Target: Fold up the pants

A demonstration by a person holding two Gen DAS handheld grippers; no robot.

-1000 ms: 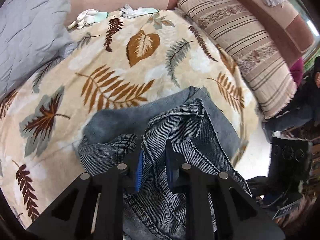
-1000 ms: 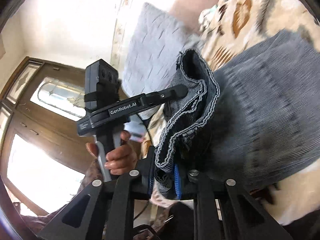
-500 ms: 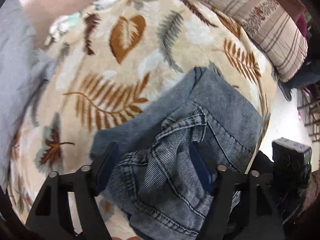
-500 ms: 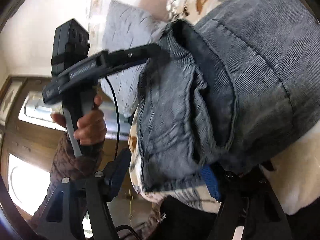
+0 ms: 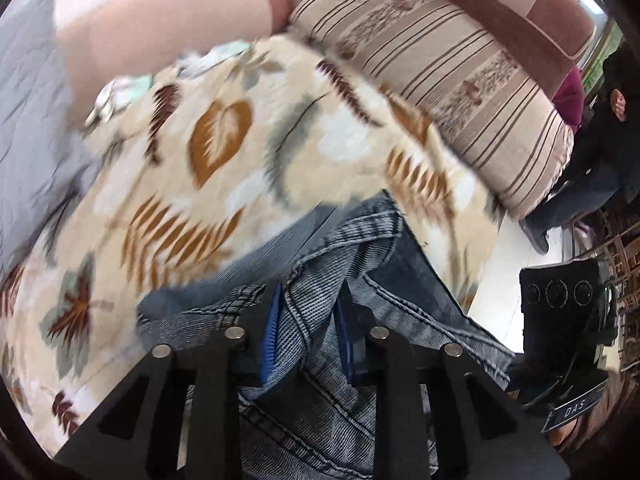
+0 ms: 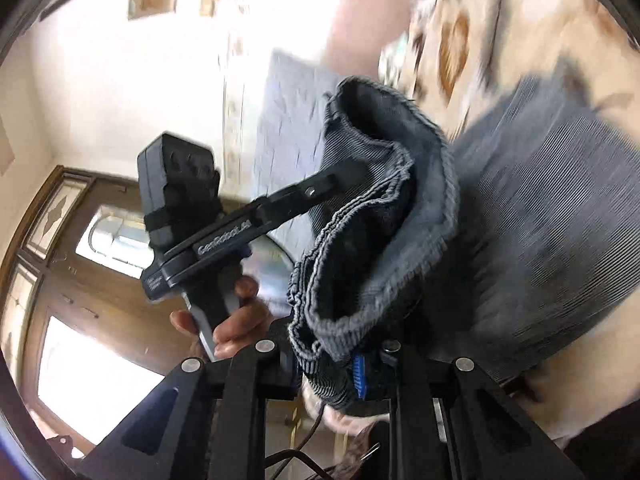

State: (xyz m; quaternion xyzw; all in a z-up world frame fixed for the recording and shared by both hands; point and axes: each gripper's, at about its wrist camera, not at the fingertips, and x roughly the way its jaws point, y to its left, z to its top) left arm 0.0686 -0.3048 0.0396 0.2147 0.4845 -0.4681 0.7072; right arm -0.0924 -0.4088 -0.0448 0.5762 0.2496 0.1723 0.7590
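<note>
- The jeans (image 5: pixel 360 276) are lying bunched on the leaf-print blanket (image 5: pixel 224 148), at its near edge; a bundled fold is lifting off it.
- The left gripper (image 5: pixel 308 332) is clamping a seamed fold of the jeans between its blue pads (image 5: pixel 267 334); the right gripper (image 6: pixel 326 364) is pinching a hemmed edge, fingers nearly together.
- A striped cushion (image 5: pixel 460 80) is sitting just beyond the blanket; a grey pillow (image 5: pixel 28 120) is lying beside the blanket.
</note>
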